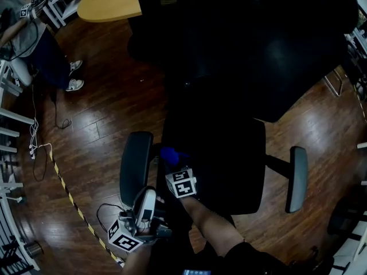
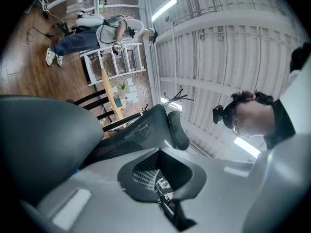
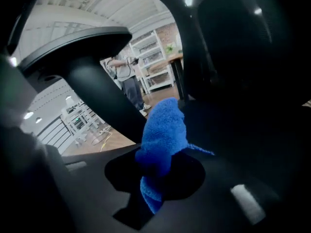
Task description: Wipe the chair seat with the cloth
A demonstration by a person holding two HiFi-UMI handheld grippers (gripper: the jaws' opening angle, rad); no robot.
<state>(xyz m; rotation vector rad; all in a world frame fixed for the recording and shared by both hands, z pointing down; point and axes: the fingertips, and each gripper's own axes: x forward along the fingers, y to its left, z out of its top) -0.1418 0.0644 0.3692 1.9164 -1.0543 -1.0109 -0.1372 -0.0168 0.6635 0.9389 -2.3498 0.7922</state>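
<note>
The black office chair's seat (image 1: 223,153) fills the middle of the head view, its backrest (image 1: 258,50) beyond it. My right gripper (image 1: 172,164) is over the seat's near left part, shut on a blue cloth (image 1: 170,154). In the right gripper view the cloth (image 3: 163,135) stands bunched up out of the closed jaws of the right gripper (image 3: 154,181), dark seat around it. My left gripper (image 1: 147,198) is low beside the near end of the left armrest (image 1: 136,165). It tilts upward, and the left gripper (image 2: 167,205) looks shut on nothing, with the armrest (image 2: 39,144) close at left.
The chair's right armrest (image 1: 298,177) sticks out over the wooden floor. A person (image 1: 40,44) stands at the far left by white shelves (image 1: 57,4). A yellow round table (image 1: 109,2) is behind the chair. Striped tape (image 1: 69,196) and cables (image 1: 34,148) lie on the floor.
</note>
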